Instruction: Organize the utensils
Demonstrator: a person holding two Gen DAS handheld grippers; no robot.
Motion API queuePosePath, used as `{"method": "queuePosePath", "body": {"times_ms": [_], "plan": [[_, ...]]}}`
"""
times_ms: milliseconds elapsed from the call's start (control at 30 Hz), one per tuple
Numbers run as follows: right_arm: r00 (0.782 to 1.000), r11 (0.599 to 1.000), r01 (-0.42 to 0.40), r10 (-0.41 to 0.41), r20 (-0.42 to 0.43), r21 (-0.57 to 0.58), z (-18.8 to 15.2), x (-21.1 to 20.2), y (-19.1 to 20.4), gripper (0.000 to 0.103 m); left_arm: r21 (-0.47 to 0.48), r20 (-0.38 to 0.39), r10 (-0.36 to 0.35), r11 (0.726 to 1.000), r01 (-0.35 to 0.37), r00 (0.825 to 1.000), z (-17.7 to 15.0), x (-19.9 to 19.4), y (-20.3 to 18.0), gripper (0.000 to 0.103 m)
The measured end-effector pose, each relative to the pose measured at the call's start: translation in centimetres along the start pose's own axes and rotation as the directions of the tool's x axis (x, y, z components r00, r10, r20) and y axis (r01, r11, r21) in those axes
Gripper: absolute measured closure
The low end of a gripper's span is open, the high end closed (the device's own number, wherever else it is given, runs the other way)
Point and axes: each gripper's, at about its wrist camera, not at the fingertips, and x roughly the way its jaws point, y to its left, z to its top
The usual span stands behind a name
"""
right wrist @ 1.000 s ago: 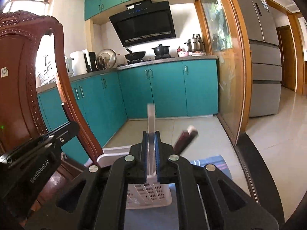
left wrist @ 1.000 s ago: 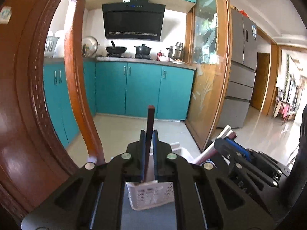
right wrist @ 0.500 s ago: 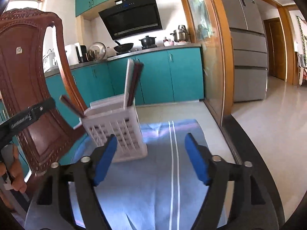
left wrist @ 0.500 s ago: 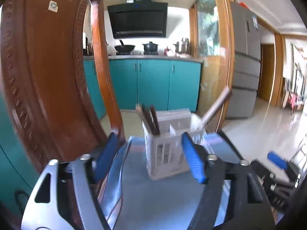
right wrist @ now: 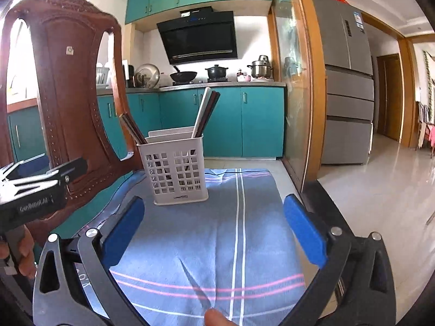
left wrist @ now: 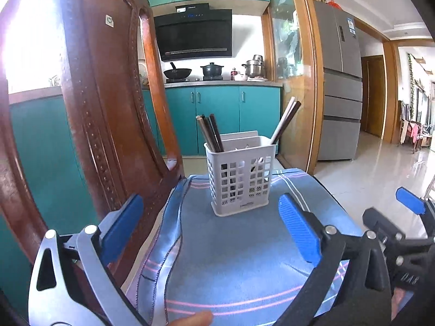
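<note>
Utensil basket stands ahead of the wide-open, empty left hand-held gripper.

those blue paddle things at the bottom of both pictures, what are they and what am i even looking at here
They are the finger pads of two hand-held grippers; there is no robot. A person holds one gripper in each hand, and each carries a wide-angle camera looking forward along its own fingers.

One picture comes from the left gripper, the other from the right gripper. In each you also glimpse the other gripper at the edge.

Both look at a white basket standing on a blue striped cloth, beside a carved wooden chair back. Chopsticks stick up from the basket in two bunches, dark ones leaning left and a pale and dark pair leaning right.

Nothing is held: both grippers' jaws have just been opening and now stand wide with nothing between them.
</note>
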Motion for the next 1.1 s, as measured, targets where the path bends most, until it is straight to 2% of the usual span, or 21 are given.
{"method": "queuePosePath", "body": {"times_ms": [233,1100], "plan": [[1.000,0.999,0.022,-0.023,0.002,0.042,-0.4,-0.3,-0.5,0.003,-0.004,0.001,-0.005,1.000,0.005,1.000,-0.3,-0.1,0.2,0.004],[0.999,0.998,0.037,-0.038,-0.022,-0.048,-1.7,1.0,1.8,0.003,0.034,-0.053,0.000,0.999,0.002,0.999,-1.4,0.5,-0.2,0.004]]}}
